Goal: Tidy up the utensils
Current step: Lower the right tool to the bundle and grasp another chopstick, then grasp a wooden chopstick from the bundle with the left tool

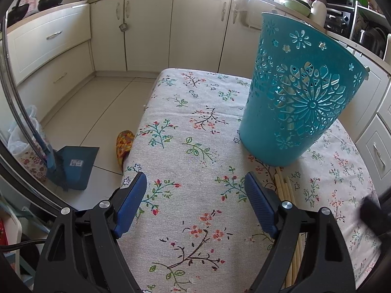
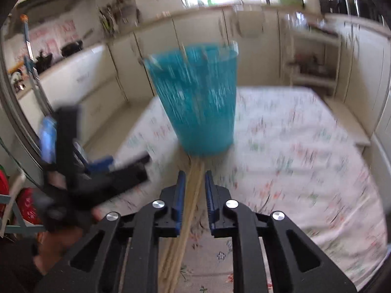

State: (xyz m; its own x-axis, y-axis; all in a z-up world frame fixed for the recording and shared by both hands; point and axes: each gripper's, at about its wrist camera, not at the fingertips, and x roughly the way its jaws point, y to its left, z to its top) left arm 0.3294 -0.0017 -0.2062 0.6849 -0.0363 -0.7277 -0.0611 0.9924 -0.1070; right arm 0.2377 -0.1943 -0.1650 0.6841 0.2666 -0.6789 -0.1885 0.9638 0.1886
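Observation:
A teal cut-out basket [image 1: 300, 92] stands on the floral tablecloth [image 1: 190, 127], with pale sticks showing through its holes. Several wooden chopsticks [image 1: 284, 188] lie on the cloth in a bundle that runs from the basket's foot toward me. My left gripper [image 1: 195, 183] hovers open over bare cloth, left of the bundle, with nothing between its fingers. In the blurred right wrist view, my right gripper [image 2: 194, 178] has its jaws a narrow gap apart above the chopsticks [image 2: 193, 185], which run through that gap. The basket [image 2: 198, 102] stands just ahead of it. The left gripper [image 2: 73, 146] is on the left.
The table's left edge drops to a tiled floor with a blue dustpan and brush [image 1: 73, 166] and a patterned slipper [image 1: 123, 146]. White cabinets [image 1: 146, 29] line the far wall. Dishes and appliances [image 1: 337, 12] crowd the counter at the right.

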